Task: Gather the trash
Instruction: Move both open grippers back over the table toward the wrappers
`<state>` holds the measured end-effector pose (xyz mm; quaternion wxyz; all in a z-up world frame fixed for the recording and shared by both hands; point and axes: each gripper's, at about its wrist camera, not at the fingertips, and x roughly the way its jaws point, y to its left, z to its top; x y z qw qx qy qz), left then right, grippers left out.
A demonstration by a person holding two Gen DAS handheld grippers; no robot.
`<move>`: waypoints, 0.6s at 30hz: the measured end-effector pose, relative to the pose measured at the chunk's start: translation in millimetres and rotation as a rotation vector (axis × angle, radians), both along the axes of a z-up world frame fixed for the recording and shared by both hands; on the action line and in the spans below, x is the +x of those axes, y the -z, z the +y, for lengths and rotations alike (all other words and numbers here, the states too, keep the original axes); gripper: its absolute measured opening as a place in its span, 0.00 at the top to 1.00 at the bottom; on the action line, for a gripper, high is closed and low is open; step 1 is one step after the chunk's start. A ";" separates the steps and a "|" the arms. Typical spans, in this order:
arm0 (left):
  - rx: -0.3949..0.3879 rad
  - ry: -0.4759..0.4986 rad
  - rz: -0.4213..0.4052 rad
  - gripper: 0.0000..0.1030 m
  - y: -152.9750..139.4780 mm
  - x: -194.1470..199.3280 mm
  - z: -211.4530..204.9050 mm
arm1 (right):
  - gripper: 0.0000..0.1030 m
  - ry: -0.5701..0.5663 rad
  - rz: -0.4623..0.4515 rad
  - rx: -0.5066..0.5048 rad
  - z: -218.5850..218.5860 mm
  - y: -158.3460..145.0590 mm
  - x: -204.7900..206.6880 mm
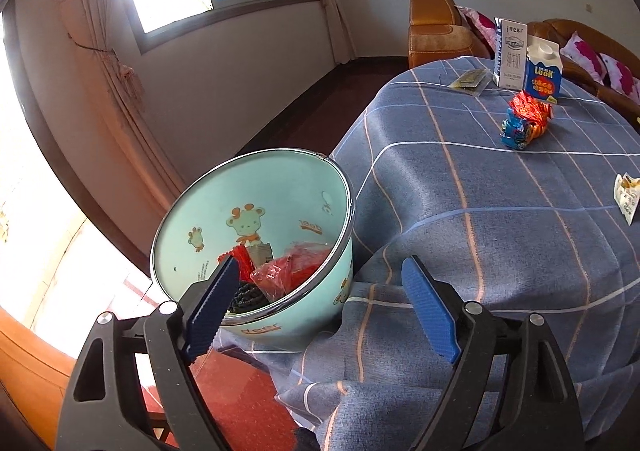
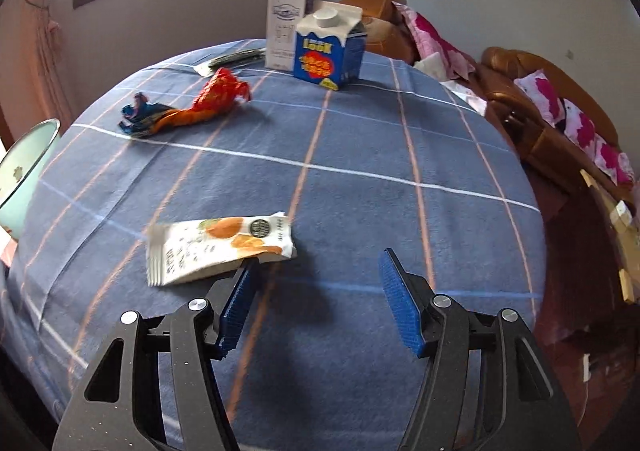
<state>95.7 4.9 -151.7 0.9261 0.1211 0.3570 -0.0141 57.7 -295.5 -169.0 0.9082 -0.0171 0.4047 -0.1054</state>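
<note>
Both grippers empty over a table of litter.
The left gripper [image 1: 322, 277] gapes above the bin [image 1: 256, 187], wrappers inside. The right gripper [image 2: 316, 271] hangs spread; a snack packet [image 2: 218, 243] lies at its ten o'clock on the tablecloth [image 2: 360, 139].

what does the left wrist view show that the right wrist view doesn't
Only the left wrist view looks into the mint green pail, with red wrappers already at its bottom, and shows the open left claw in front of it.

Only the right wrist view shows the open right claw and the whole white snack packet lying just left of it.

Both show the checked tablecloth, the two cartons and the crumpled red and blue wrapper.
</note>
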 end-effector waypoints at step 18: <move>-0.001 0.013 0.012 0.20 4.3 -1.2 -4.6 | 0.37 -0.075 -0.088 0.136 6.8 -33.7 -3.5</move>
